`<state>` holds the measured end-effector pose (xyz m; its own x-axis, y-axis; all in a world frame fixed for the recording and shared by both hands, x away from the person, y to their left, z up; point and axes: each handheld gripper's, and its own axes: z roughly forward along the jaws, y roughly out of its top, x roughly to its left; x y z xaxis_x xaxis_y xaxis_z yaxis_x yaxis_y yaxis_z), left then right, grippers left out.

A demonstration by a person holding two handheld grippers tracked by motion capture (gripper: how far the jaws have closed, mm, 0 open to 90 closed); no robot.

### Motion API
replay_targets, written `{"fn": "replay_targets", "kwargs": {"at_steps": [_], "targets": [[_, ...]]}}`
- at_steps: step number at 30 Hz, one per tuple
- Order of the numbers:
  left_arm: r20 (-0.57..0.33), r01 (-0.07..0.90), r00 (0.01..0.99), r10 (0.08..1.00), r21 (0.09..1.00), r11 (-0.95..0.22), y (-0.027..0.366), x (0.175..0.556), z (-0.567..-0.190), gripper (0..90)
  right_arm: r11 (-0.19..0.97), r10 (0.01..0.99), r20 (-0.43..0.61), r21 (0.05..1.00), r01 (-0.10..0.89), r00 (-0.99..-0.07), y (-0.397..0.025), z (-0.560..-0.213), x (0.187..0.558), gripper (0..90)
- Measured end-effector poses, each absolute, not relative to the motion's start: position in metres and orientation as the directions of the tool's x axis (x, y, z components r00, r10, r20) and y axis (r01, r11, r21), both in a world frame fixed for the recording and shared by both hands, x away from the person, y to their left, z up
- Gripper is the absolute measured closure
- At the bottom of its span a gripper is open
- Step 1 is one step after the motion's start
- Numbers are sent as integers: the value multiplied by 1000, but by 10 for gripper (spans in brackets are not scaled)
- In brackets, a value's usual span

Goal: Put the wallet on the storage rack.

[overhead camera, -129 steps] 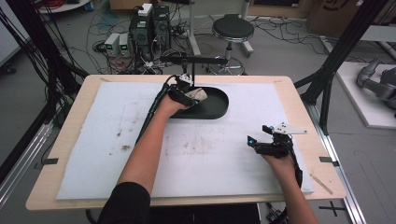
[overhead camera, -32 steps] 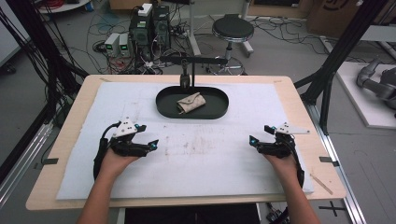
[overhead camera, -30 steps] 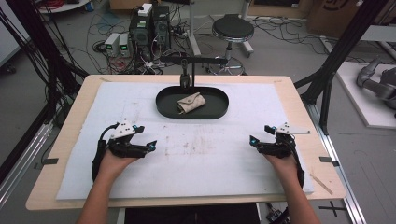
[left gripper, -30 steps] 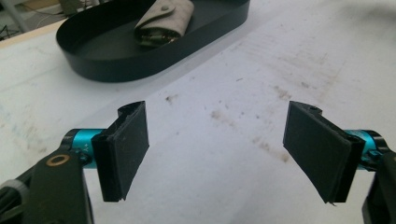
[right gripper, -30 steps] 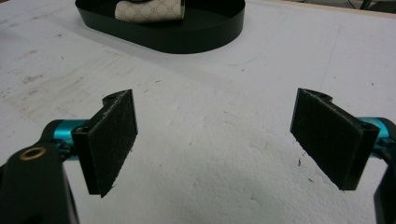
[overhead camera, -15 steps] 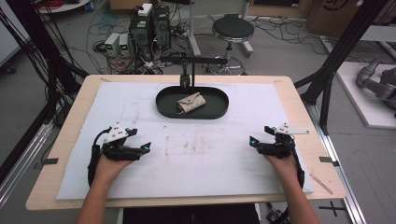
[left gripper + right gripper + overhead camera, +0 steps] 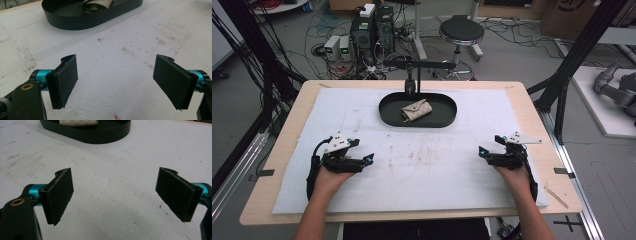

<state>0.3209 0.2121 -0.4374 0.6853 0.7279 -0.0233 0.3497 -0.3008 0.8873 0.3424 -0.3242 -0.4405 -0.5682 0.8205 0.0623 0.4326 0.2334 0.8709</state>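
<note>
A beige patterned pouch (image 7: 416, 109) lies inside a black oval tray (image 7: 442, 118) at the far middle of the white mat. The pouch (image 7: 96, 5) and tray (image 7: 75, 21) also show at the top of the left gripper view, and the tray (image 7: 100, 132) with the pouch (image 7: 78, 122) at the top of the right gripper view. My left gripper (image 7: 368, 159) rests low on the mat at the near left, open, with nothing between its pads (image 7: 65, 80). My right gripper (image 7: 482, 151) sits at the near right, open and empty, pads (image 7: 60, 193) wide apart.
The white mat (image 7: 422, 160) covers a wooden table (image 7: 532, 105); its middle carries brown smudges. A black stand with a small camera (image 7: 410, 86) rises just behind the tray. Cables, computers and a stool stand on the floor beyond the table.
The left arm has come back from the tray, leaving the pouch in it, and over the last second slid slightly nearer and leftward. The right gripper has stayed still.
</note>
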Motion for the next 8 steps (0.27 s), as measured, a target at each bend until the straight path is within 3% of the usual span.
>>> {"fn": "replay_targets", "kwargs": {"at_steps": [8], "targets": [[-20, 349, 687, 727, 885, -306, 211, 321, -438, 200, 237, 820, 60, 870, 433, -569, -323, -440, 342, 152]]}}
